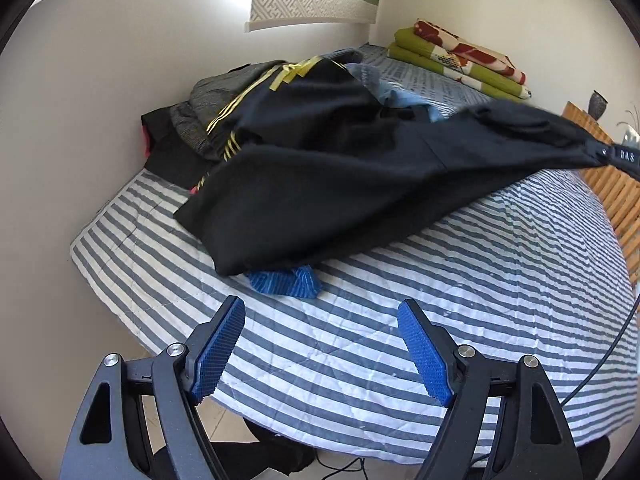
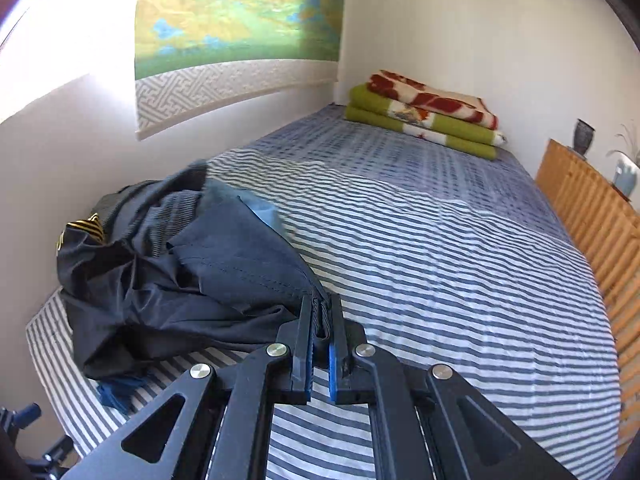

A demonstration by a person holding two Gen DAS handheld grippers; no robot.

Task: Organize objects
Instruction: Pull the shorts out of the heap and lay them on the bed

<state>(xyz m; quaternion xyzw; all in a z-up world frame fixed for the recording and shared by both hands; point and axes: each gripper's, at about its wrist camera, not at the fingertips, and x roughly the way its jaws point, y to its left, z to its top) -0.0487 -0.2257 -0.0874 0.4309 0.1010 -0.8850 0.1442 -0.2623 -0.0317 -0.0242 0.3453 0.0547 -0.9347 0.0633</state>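
Right gripper (image 2: 320, 312) was clamped on a bunched edge of the black fabric garment (image 2: 192, 280); jaws nearly together, cloth pinched between the blue pads (image 2: 332, 364). From the left wrist view, the right gripper (image 1: 624, 156) showed at the right edge, with the garment's corner pulled up off the bed and stretched toward it. The rest of the black garment (image 1: 320, 200) draped down onto the grey-and-white striped quilted bedspread (image 1: 440, 320).

Left gripper (image 1: 320, 344) had its jaws spread wide, nothing between the blue textured pads (image 1: 220, 348). It hovered over the near edge of the bedspread, apart from the cloth.

A small blue striped cloth (image 1: 286, 282) lay on the bedspread, partly under the garment's lower edge, just ahead of the left gripper.

Behind the black garment, against the white wall (image 1: 120, 100), sat a pile of clothes (image 1: 224, 112): a grey knit item, a black piece with yellow stripes, and light blue fabric.

At the far end of the bed, in the corner, lay a stack of folded green blankets with a red-and-cream patterned one on top (image 2: 424, 116). A landscape wall hanging (image 2: 240, 16) was above the bed. A wooden slatted cabinet (image 2: 592, 216) stood along the bed's right side, with a dark vase (image 2: 584, 136) on top.
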